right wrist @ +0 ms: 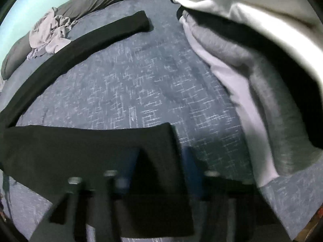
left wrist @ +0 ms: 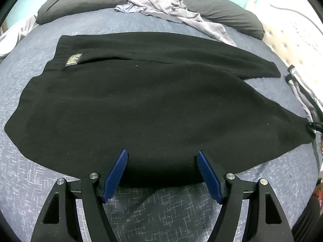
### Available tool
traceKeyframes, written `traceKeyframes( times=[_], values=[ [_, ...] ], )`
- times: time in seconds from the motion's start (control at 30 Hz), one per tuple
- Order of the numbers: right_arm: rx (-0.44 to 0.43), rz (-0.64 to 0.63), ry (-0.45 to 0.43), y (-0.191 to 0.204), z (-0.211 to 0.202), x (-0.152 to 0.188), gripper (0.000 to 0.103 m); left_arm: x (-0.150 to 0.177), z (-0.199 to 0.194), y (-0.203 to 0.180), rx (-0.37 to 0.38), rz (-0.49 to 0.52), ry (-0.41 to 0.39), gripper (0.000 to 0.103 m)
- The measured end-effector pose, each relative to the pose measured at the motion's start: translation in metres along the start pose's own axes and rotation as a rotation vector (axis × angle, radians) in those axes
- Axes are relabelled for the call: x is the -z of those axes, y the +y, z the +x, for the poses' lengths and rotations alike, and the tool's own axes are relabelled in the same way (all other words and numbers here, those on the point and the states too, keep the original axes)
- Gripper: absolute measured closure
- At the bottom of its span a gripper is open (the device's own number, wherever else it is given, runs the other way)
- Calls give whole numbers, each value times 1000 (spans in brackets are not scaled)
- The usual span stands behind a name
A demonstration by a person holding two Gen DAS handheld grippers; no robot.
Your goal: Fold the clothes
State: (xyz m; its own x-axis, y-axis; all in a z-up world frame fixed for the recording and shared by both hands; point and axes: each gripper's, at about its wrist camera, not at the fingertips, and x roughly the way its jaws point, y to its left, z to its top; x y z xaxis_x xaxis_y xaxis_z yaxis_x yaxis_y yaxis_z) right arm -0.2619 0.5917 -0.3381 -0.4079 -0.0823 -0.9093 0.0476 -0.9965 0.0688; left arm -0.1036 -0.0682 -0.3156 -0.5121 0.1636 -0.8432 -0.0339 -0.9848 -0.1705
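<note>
Between right hand-held gripper (right wrist: 161, 161) fingers: black garment (right wrist: 90, 151) hem

The left tongs (left wrist: 162, 157) point steeply downward with blue pads (left wrist: 116, 174) spread wide, while the blurred right tongs (right wrist: 161, 165) stand narrower, also angled down.

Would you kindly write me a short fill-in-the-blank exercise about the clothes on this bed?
1. The spread-out black trousers carry a small ____ label near the waistband.
2. The crumpled grey garment lies against a long dark ____.
3. The left gripper has its jaws ____ over the trousers' near edge.
4. The bedspread is ____ with a pale pattern.

Missing words: yellow; pillow; open; blue
</note>
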Motion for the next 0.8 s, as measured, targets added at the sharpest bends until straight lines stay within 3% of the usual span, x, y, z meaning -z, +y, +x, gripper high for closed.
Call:
traceKeyframes(
  times=[0.07, 0.1, 0.3, 0.5, 0.57, 0.63, 0.67, 0.8],
  values=[
    [6, -12, -27, 0, -4, 0, 91, -1, 0, 0, -1, 0, 0, 28],
    [12, -19, -40, 0, -6, -1, 93, -1, 1, 0, -1, 1, 1, 28],
    [92, -51, -149, 9, -19, -15, 96, -2, 3, -1, -5, 6, 3, 28],
    [137, -26, -87, 9, 1, -20, 96, 0, -1, 6, -5, -2, 1, 28],
    [147, -13, -80, 6, 5, -17, 95, 1, -2, 9, -5, -9, -3, 28],
    [177, -14, -79, 4, 5, -13, 87, 1, -4, 12, -3, -19, -8, 28],
    [201, -26, -76, 5, 5, -12, 78, 0, -5, 14, 2, -27, -9, 28],
    [266, -84, -96, 15, -8, -9, 73, 0, -10, 22, 18, -62, -20, 28]
  ],
)
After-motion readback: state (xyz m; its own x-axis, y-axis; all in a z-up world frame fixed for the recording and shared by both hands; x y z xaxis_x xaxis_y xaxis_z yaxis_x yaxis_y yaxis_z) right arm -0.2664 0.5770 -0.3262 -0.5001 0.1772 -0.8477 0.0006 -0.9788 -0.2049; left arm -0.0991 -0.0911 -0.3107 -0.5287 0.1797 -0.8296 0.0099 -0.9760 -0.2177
